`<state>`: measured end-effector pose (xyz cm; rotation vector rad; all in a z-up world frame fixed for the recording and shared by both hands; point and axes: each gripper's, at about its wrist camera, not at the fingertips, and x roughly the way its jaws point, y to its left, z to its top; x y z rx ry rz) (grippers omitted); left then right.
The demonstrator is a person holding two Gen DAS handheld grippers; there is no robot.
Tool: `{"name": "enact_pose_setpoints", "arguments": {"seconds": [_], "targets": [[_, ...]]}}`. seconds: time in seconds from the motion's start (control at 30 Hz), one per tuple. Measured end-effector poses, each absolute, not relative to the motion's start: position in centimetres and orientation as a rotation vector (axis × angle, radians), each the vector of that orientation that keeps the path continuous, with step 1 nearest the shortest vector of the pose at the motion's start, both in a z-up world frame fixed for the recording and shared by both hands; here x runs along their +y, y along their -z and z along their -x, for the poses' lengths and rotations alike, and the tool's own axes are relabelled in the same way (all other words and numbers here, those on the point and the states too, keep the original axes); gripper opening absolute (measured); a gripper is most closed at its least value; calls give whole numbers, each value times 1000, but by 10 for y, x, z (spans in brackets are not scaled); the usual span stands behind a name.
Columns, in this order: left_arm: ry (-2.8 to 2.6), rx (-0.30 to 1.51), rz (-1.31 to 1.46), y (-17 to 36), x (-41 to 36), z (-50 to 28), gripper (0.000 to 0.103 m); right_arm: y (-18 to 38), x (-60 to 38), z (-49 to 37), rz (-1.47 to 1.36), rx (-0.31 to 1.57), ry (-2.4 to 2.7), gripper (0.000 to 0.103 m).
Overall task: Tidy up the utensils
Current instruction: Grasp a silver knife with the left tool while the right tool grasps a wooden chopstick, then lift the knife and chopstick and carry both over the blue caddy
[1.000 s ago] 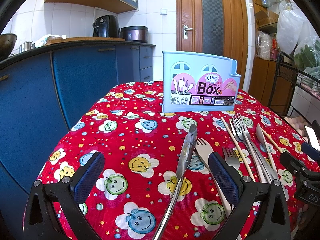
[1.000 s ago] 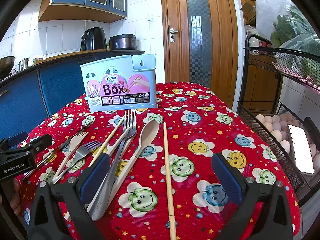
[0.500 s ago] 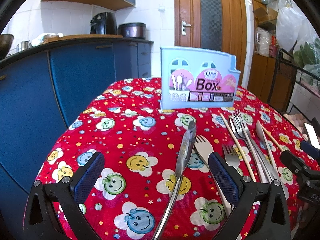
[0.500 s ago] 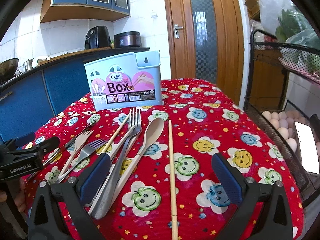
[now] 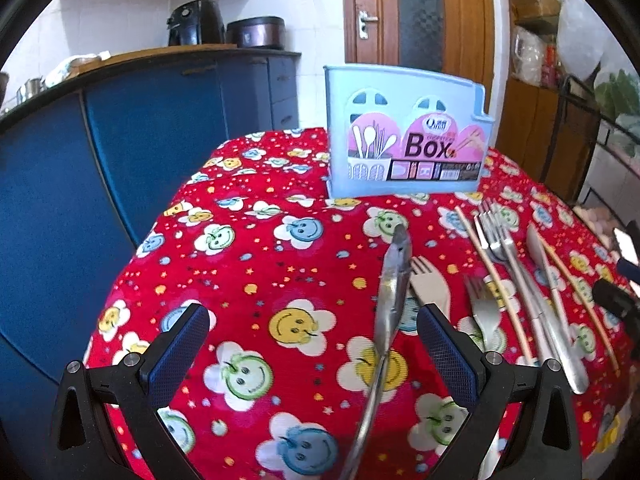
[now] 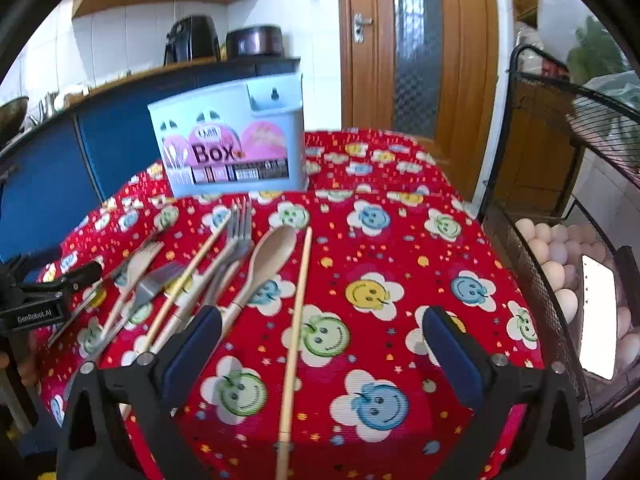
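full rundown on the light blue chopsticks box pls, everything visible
The chopsticks box is pale blue, plastic-looking, standing upright at the far side of the table on the red smiley tablecloth. Its front carries arched window cutouts and a pink label reading "Box" with utensil pictures. One top corner steps down; the right wrist view shows a hanging tab with a keyhole slot there. Nothing protrudes from the top, neither claw touches it, and the utensils lie nearer.

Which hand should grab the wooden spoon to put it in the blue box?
Probably the right gripper. It is open, and the wooden spoon lies just ahead beside its left finger. The left gripper is also open but has the knife between its fingers, farther from the spoon. The blue box stands behind.
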<state>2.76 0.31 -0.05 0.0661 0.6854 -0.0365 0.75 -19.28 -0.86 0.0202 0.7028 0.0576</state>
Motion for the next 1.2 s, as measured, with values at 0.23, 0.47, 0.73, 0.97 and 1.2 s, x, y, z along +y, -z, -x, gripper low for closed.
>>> {"name": "enact_pose_setpoints", "arguments": {"seconds": [0.23, 0.47, 0.73, 0.97, 1.2], "targets": [[85, 797, -159, 10, -9, -41, 102, 20, -200, -29, -42, 831, -94, 76], [126, 855, -204, 12, -17, -55, 88, 22, -198, -50, 25, 908, -93, 62], [233, 959, -202, 7, -24, -82, 58, 19, -194, -80, 70, 1034, -144, 49], [298, 1006, -245, 3, -40, -90, 20, 18, -195, -104, 77, 1114, -172, 27], [311, 1011, -183, 0, -35, -98, 8, 14, -203, -111, -8, 1126, -207, 6]]}}
